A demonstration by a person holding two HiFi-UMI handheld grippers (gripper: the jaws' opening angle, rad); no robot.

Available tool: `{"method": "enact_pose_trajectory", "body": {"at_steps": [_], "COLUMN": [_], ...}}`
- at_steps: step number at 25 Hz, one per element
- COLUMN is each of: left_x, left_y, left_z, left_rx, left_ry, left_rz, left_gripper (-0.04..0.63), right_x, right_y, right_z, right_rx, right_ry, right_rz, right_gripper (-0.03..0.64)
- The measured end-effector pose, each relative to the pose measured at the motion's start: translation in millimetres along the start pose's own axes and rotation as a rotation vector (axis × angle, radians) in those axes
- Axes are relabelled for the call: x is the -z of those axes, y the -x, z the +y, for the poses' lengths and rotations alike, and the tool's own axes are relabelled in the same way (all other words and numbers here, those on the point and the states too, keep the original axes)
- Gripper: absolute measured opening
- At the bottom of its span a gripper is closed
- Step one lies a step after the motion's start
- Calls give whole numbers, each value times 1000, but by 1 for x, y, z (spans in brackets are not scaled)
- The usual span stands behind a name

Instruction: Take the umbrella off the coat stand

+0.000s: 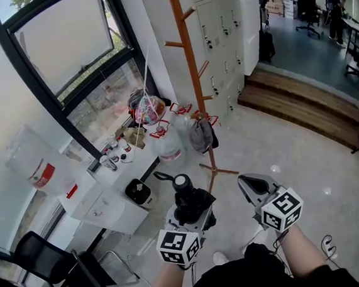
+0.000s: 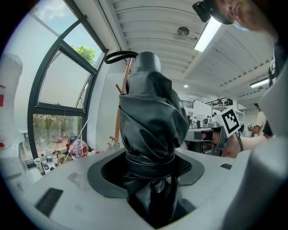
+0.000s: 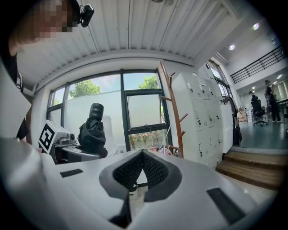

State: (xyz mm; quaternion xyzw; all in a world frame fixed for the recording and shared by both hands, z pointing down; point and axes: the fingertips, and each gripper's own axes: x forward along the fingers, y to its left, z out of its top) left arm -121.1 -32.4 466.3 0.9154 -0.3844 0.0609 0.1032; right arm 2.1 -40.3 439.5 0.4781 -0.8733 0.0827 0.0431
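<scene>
Standing upright between the jaws of the left gripper [image 2: 150, 170], a folded black umbrella [image 2: 152, 119] is clamped around its strapped lower part, with the pads pressed against the fabric on both sides. Its rounded handle [image 2: 147, 62] points upward, and a black wrist loop [image 2: 118, 55] is seen curving off the top. The umbrella is thus held clear of the coat stand [image 1: 188, 57], close in front of the person, with bare floor between the two. The right gripper [image 3: 141, 155] is held level just beside the left one; its jaws are closed tip to tip and nothing is caught between them. Farther out, the wooden stand is seen rising beside white lockers [image 1: 218, 22], with a grey bag [image 1: 201, 136] hung low on it. To the left of the stand, bottles [image 1: 114, 153] and a colourful bundle [image 1: 149, 109] are set along a white desk [image 1: 103, 207] under the window [image 1: 63, 50], and a black bin [image 1: 138, 191] is placed at the desk's end. Wooden steps [image 1: 302, 106] are seen to the right.
</scene>
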Motion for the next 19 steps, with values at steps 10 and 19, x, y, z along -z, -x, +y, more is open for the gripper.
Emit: {"method": "enact_pose_trajectory", "body": {"at_steps": [10,19], "left_x": [0,0], "left_y": [0,-1], "left_z": [4,10], "left_rx": [-1,-3], "left_ry": [4,6], "left_rz": [0,3], "left_gripper": [264,264], "right_x": [-3,-4], "right_y": [-4,-11], "right_z": [1,0], "right_rx": [-1,-3], "right_ry": [4,1], "right_rz": [-4,-5], "right_gripper": [54,54]}}
